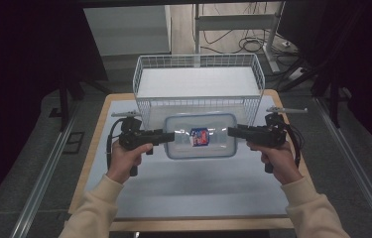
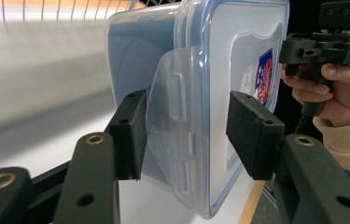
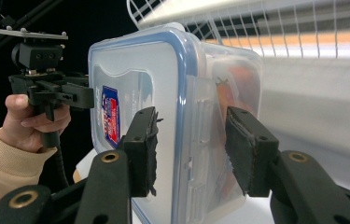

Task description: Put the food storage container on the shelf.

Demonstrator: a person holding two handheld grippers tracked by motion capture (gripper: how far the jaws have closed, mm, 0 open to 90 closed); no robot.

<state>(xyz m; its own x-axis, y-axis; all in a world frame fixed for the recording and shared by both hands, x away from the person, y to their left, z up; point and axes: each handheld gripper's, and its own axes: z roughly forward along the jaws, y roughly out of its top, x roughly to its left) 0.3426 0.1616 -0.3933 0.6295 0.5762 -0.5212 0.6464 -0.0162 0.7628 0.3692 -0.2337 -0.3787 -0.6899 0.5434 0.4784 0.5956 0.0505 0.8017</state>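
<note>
White wire basket (image 1: 198, 82) at the back of the bench (image 1: 183, 191); just before it the clear lidded food container (image 1: 201, 135) hangs level, long axis running hand to hand. Left claw (image 1: 169, 136) and right claw (image 1: 232, 132) clamp its short ends. Stiff, slick plastic, probably light: the latch flaps are the sensible hold.

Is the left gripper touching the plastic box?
Touching. The left gripper view shows the left gripper with one pad pressed against the plastic box side at its latch.
</note>
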